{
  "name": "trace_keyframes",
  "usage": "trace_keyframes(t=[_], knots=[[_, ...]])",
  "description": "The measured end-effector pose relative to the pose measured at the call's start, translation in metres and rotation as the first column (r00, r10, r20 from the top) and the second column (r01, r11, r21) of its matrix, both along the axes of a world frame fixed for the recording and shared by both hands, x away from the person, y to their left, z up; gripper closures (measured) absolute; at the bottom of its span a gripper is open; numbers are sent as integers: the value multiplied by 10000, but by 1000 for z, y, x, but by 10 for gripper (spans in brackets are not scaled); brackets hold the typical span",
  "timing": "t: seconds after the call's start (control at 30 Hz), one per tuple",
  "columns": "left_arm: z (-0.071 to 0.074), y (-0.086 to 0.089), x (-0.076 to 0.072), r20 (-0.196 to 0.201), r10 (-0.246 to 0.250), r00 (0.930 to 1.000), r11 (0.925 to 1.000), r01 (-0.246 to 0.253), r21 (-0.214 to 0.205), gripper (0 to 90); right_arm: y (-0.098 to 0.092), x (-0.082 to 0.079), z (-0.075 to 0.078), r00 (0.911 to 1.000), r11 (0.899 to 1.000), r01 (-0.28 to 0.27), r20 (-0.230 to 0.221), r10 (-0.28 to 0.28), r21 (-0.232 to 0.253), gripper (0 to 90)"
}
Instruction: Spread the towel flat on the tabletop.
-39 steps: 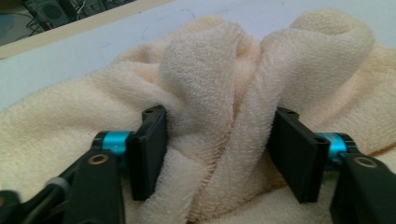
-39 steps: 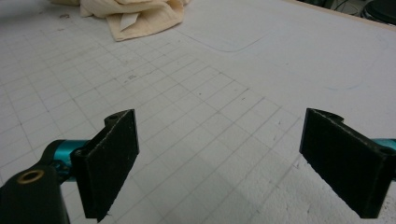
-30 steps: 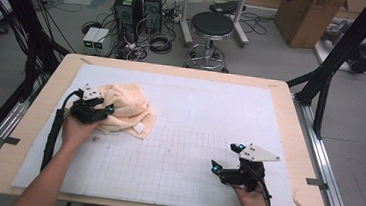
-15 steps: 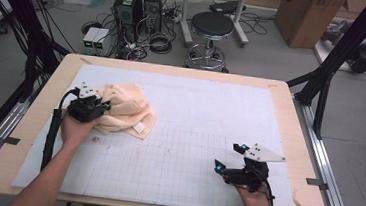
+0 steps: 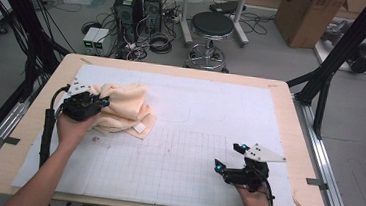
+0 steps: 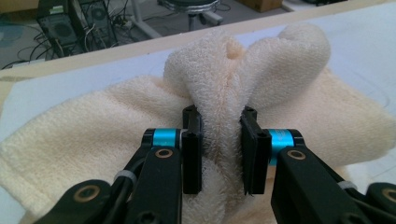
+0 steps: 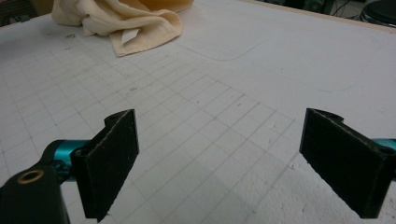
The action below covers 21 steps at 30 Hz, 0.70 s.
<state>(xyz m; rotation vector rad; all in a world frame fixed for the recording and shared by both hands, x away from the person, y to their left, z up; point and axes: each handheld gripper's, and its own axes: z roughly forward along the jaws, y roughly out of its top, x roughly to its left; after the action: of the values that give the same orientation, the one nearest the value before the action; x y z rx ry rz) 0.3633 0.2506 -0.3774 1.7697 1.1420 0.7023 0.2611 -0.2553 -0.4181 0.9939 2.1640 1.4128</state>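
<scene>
Left tool (image 6: 219,156) jaws just closing, now pinching a fold of the cream towel (image 6: 261,93) | towel bunched at worktop (image 5: 230,112) far-left, fold lifting | right tool (image 7: 219,158) wide, idle | grab looks secured, lift next.

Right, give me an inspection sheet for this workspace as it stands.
Surface: white gridded mat on a wooden table, faint stains.
Job's things: cream towel, bunched at the mat's left, label showing.
Clutter: nothing seen on the mat.
Grippers: left tool has just been closing, pinching a raised towel fold; right tool open, over bare mat.
Cables: black cable along the left forearm; loose cables on the floor.
Surroundings: computer towers, stool, cardboard box.
</scene>
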Motion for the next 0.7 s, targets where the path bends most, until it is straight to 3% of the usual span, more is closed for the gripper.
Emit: trace_keyframes(t=[0.33, 0.53, 0.7], knots=[[22, -26, -15, 359, -881, 9955, 9955, 892, -312, 735, 0, 1, 1, 10000, 10000, -24, 54, 23, 41, 112], [35, -54, -24, 500, -1730, 9837, 9836, 1751, -421, 735, 0, 0, 1, 10000, 10000, -34, 46, 34, 53, 112], [44, -82, -34, 603, -2480, 9669, 9661, 2515, -588, 735, 0, 0, 1, 9999, 10000, -82, 92, 82, 34, 112]])
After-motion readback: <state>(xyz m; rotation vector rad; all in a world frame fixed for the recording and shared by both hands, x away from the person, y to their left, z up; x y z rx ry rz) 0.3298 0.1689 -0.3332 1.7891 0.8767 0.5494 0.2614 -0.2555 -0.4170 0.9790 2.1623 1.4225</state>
